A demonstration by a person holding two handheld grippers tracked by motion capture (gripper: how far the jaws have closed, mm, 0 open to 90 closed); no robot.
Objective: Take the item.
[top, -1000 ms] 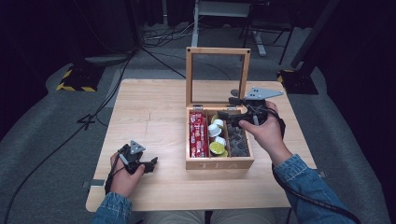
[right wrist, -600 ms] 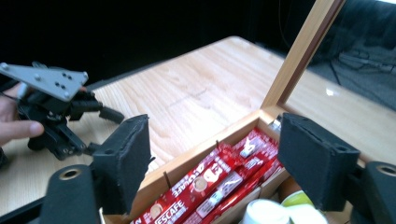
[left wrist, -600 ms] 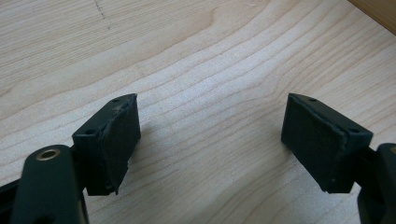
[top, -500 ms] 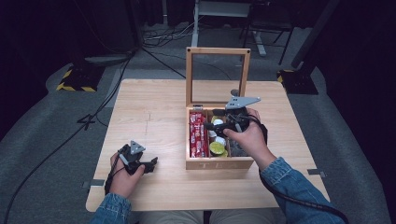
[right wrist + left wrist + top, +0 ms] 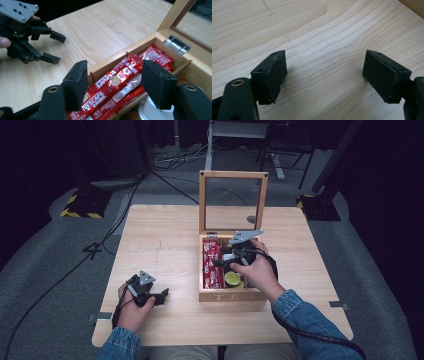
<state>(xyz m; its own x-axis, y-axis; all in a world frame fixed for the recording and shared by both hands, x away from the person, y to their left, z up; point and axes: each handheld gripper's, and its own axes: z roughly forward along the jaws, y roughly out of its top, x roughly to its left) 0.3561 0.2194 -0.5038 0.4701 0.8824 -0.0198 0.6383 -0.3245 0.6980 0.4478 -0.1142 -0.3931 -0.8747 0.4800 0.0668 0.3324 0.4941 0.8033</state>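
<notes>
Right gripper [image 5: 113,82], jaws apart and just closing, straddles the top coffee stick [image 5: 117,82] in the box's [image 5: 230,296] left compartment; a skewed pinch may catch two sticks or snag the divider [image 5: 93,76].

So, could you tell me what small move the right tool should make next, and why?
Probably ease the right tool a little lower and finish closing on the top Nescafé sachet. Its jaws have just been closing and now straddle that red sachet in the wooden box, but the pads do not look pressed on it yet. The left tool rests open on the table.
</notes>
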